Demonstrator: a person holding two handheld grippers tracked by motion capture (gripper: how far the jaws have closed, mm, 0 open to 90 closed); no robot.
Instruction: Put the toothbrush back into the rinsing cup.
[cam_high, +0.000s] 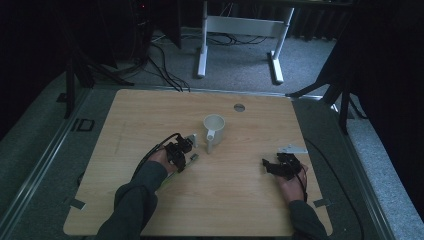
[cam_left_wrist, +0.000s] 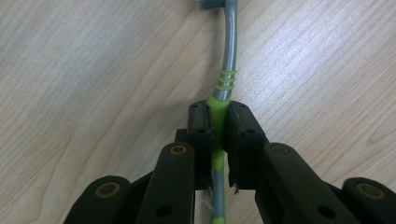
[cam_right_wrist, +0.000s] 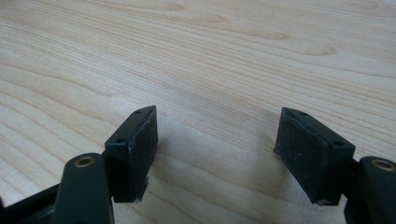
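A: How far along is the work judged to be?

B: The grasp looks made. The left tongs (cam_left_wrist: 219, 122) are clamped on the green and grey toothbrush (cam_left_wrist: 228, 60), pads pressed against the green part of its handle, with the brush lying flat on the worktop (cam_high: 150, 110) just beside the white mug (cam_high: 214, 129), on the person's side of it.

A: And what is left?

B: The brush is not yet lifted, and the mug is seen standing upright and apparently empty, so the carrying and the dropping in (if the mug is indeed the goal) are judged to remain.

A: The other hand?

B: The right tongs (cam_right_wrist: 217, 154) are held open with nothing between them, low over bare wood, well apart from the mug
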